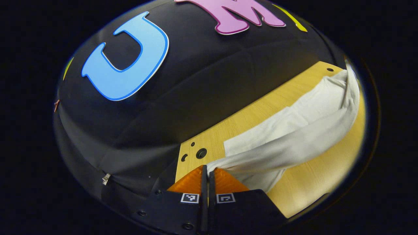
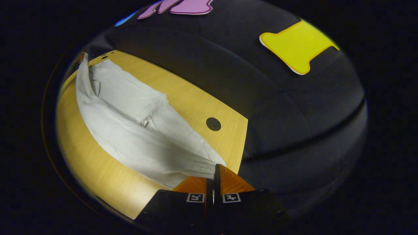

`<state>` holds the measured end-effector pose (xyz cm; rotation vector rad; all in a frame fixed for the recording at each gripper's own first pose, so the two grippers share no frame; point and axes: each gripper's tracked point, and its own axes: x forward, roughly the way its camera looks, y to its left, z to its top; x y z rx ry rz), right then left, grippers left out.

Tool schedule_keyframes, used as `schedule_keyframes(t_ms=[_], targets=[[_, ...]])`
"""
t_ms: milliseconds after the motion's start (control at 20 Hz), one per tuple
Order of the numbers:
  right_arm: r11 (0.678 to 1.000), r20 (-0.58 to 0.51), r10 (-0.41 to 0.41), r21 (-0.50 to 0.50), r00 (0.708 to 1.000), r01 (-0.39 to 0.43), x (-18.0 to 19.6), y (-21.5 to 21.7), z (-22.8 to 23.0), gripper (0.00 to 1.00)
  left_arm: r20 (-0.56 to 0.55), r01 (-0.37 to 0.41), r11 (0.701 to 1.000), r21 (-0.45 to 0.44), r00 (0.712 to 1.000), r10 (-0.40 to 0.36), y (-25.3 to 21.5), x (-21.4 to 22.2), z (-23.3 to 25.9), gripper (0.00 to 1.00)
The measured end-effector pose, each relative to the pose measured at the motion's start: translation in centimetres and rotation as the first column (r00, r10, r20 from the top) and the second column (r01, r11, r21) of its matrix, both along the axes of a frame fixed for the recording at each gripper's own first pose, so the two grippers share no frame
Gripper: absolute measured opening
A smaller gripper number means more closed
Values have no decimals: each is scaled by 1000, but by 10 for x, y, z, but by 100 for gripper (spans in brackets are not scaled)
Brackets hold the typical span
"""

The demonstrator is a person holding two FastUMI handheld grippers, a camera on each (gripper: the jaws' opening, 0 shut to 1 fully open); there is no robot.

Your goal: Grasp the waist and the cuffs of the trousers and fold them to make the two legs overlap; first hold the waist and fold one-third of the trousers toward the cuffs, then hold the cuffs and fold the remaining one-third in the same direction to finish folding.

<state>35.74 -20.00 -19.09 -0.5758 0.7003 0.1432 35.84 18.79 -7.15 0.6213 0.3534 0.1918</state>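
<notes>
White trousers point(image 1: 294, 137) (lifted) in both grippers

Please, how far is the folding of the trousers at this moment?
Early stage. Done: the left gripper and the right gripper each look shut on one end of the trousers, though which end is waist or cuffs I cannot tell. In hand: one long edge is lifted off the table while the other part lies flat, so the legs are being brought to overlap. Left: both one-third folds.
</notes>
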Motion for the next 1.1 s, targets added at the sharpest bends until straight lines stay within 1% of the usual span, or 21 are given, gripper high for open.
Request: schedule_keyframes(t_ms=[50,150,250,300,400,500,550,600,650,700,750,850,900,950,1000,1050,1100], targets=[[998,12,-35,50,999,34,13,6,4,5,9,-2,1000,-14,1000,2,-1,15,0,5],[990,33,-94,106,995,91,28,8,16,5,20,-15,999,-36,1000,16,-1,40,-4,5],[976,17,-158,151,987,154,45,3,13,5,23,-41,996,-83,999,43,1,61,-15,5],[964,1,-198,184,980,195,50,1,11,5,19,-53,993,-108,998,55,4,70,-21,5],[921,-37,-281,271,959,280,55,3,11,5,3,-80,984,-156,997,82,9,83,-36,5],[863,-116,-367,329,923,385,54,3,4,5,-33,-113,969,-218,994,109,11,87,-52,7],[845,-152,-384,339,911,413,53,3,0,11,-43,-117,958,-263,993,110,10,86,-59,7],[839,-174,-387,342,906,424,50,3,1,14,-36,-102,946,-308,995,96,3,86,-58,7],[836,-181,-380,352,907,421,49,5,0,16,-21,-74,930,-359,997,72,-6,88,-55,17],[834,-176,-375,365,910,414,50,6,6,37,2,-49,917,-396,999,53,-13,88,-51,25],[830,-172,-383,368,908,420,46,3,13,58,26,-25,905,-426,999,40,-21,86,-42,30],[814,-145,-402,396,904,425,42,-6,22,100,53,25,874,-486,999,1,-35,77,-27,67],[804,-123,-419,411,900,431,38,-13,31,99,66,53,858,-510,998,-22,-44,68,-21,86],[792,-100,-440,426,893,438,34,-23,40,98,79,71,846,-529,996,-35,-50,61,-13,88],[778,-76,-462,444,884,445,29,-31,49,98,100,85,840,-536,994,-37,-55,50,-2,93],[759,-58,-486,466,872,454,22,-40,57,98,115,93,836,-541,993,-36,-58,40,6,95],[734,-43,-516,493,855,467,15,-51,62,98,132,98,833,-545,991,-30,-62,28,13,96]])
